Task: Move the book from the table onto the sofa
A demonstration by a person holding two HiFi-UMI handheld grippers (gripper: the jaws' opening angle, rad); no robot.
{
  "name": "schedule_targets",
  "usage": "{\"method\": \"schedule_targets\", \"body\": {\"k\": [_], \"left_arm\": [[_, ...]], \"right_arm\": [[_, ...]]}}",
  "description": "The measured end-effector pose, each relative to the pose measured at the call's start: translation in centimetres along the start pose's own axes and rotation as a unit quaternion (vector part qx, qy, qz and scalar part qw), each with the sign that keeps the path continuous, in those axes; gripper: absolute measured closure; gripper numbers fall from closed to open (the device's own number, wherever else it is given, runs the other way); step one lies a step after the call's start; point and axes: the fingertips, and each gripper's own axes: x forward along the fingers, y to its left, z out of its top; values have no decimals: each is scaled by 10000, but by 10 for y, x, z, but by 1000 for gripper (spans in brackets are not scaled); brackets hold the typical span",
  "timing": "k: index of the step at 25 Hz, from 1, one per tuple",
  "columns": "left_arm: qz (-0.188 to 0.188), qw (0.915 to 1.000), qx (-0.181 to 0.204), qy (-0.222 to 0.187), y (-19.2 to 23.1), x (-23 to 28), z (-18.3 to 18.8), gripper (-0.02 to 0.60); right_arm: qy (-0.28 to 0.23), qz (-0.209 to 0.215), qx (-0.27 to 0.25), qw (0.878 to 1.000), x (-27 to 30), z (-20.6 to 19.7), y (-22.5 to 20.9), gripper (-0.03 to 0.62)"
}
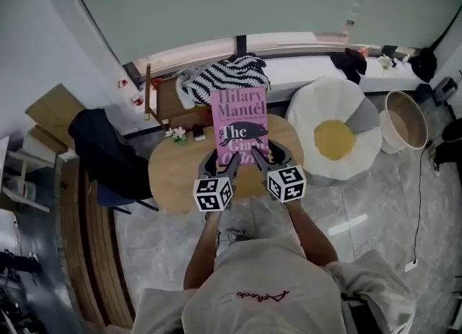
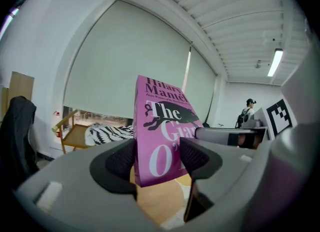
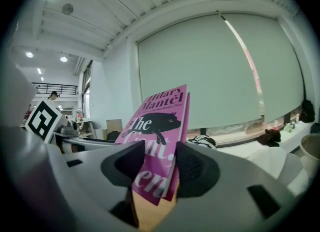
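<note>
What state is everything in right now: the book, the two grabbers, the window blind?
Book: closed, cover up, gripped at its near edge above the table.
Left gripper: shut on book.
Right gripper: shut on book.
Blind: drawn down.

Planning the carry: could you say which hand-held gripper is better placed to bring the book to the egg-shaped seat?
Probably the right hand-held gripper: both clamp the book, but the egg-shaped seat lies on its side.

book [image 1: 240, 127]: glossy paper cvr | table [image 1: 173, 174]: smooth wood | floor [image 1: 375, 210]: polished stone-look | throw [image 1: 224, 76]: soft cloth
</note>
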Motion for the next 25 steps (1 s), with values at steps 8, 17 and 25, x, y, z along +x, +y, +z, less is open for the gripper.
{"method": "schedule_targets", "body": {"k": [8, 17, 25], "left_arm": [[-1072, 9933, 318, 276, -135, 64, -13, 296], [-2091, 9743, 663, 508, -280, 98, -40, 296], [-2655, 9583, 854, 625, -387, 109, -69, 296]], "right_arm": [[-170, -1110, 242, 9934, -105, -3, -109, 396], [-371, -2187, 489, 9739, -233, -17, -194, 398], [-504, -2785, 654, 9569, -330, -34, -245, 398]]}}
